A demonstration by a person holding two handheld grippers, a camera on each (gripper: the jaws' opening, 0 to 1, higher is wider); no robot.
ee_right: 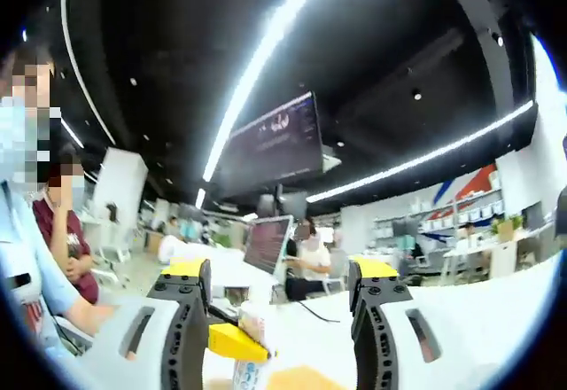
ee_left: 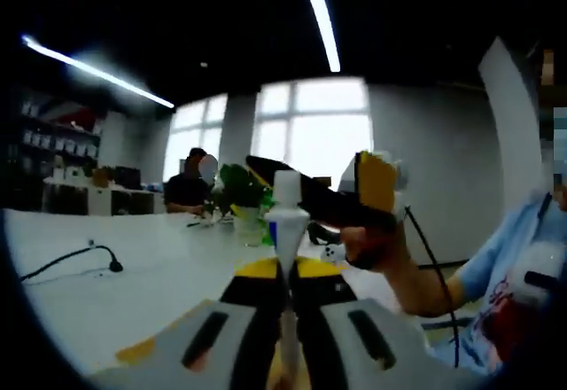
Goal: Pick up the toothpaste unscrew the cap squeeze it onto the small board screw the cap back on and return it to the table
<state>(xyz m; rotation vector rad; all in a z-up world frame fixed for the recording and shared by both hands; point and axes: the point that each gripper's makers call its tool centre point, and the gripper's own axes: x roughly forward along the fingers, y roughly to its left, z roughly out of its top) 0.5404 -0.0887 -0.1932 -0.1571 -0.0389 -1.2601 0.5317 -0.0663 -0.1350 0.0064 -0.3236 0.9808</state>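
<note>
Clamping the toothpaste (ee_left: 285,230) upright, left gripper (ee_left: 286,270) — right gripper (ee_right: 276,297) apparently agape.

A black cable (ee_left: 75,260) lies on the white worktop (ee_left: 133,257). A green plant (ee_left: 241,188) stands beside a seated person (ee_left: 188,186). A laptop (ee_right: 267,244) sits open under a hanging screen (ee_right: 270,142).

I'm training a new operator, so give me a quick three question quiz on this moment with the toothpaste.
1. True or false: the left gripper is shut on the toothpaste tube.
2. Is the white cap on or off the tube?
3. In the right gripper view, the right gripper is: A open, B shut on the tube, C resting on the table.

Key: 1 true. 2 on. 3 A: it stands open, with the tube between the jaws but untouched.
</note>
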